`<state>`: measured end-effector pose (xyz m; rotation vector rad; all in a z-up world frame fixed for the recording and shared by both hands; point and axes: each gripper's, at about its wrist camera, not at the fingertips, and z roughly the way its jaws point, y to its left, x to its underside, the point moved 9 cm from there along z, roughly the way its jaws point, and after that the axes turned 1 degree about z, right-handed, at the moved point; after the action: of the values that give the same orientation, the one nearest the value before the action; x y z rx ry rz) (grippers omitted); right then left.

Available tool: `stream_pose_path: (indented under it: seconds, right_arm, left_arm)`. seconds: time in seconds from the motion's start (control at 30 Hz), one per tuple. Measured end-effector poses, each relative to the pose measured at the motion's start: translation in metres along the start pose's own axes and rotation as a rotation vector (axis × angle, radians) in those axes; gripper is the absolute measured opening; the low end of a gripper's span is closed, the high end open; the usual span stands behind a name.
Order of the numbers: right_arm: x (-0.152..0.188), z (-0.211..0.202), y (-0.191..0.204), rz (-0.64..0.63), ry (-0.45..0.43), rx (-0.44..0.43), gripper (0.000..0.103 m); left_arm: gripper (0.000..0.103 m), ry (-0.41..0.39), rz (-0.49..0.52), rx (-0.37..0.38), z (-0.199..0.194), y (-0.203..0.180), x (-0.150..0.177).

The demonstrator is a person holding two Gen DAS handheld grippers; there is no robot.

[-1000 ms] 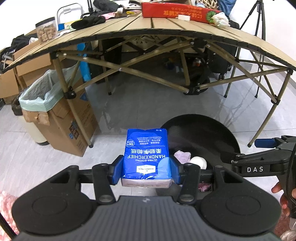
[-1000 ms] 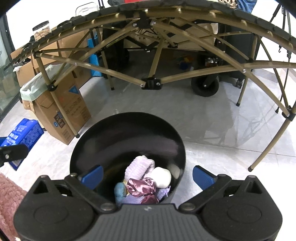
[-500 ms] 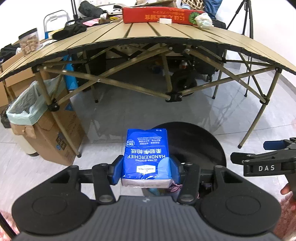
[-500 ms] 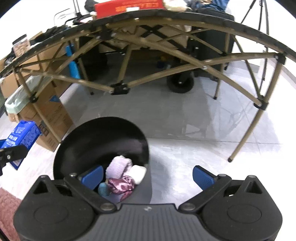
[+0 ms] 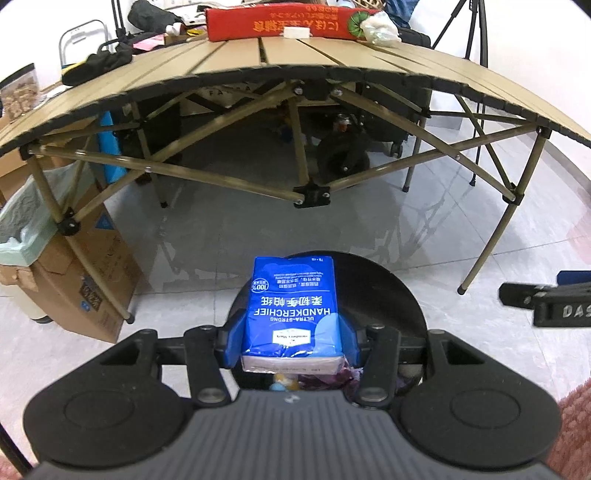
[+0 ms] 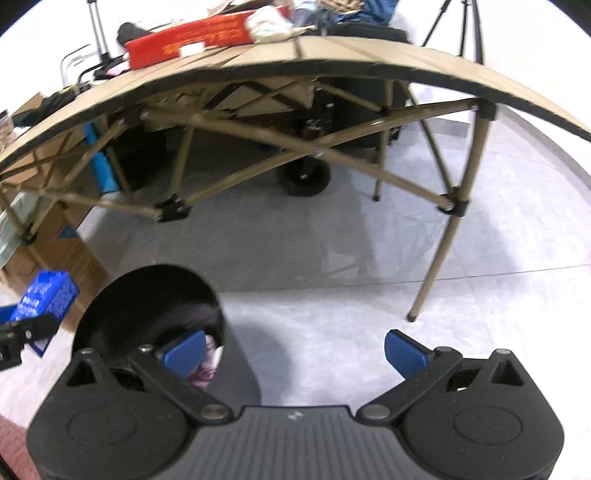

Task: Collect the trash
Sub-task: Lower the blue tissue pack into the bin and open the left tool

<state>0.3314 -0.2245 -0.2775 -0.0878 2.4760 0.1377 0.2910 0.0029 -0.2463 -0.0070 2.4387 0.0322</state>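
A blue handkerchief tissue pack [image 5: 293, 308] is clamped between the blue pads of my left gripper [image 5: 291, 341], which hangs over the round black trash bin [image 5: 384, 284]. Crumpled scraps show in the bin under the pack. From the right wrist view the same pack [image 6: 46, 295] sits at the far left beside the black bin [image 6: 147, 306], whose pink and white scraps peek out by my left pad. My right gripper [image 6: 293, 350] stands open with nothing between its pads, to the right of the bin above the floor. Its tip [image 5: 543, 301] shows at the right edge of the left wrist view.
A tan folding table [image 5: 295, 62] with crossed legs spans the back, carrying a long red box [image 5: 277, 22] and clutter. A cardboard box lined with a pale green bag [image 5: 26, 236] stands at the left. A table leg [image 6: 439, 258] meets the floor right of the bin.
My left gripper has carried the tissue pack rightward until it sits over the bin. My right gripper has lifted and drifted right, so the bin has slid to its lower left.
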Motion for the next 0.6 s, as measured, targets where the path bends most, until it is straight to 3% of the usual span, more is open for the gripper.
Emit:
stream_pose_path:
  seconds: [0.6]
  right_arm:
    - [0.0,0.02,-0.015,0.051,0.02,0.04,0.103]
  left_arm:
    - [0.052,0.085,0.038,0.012,0.064,-0.028,0.001]
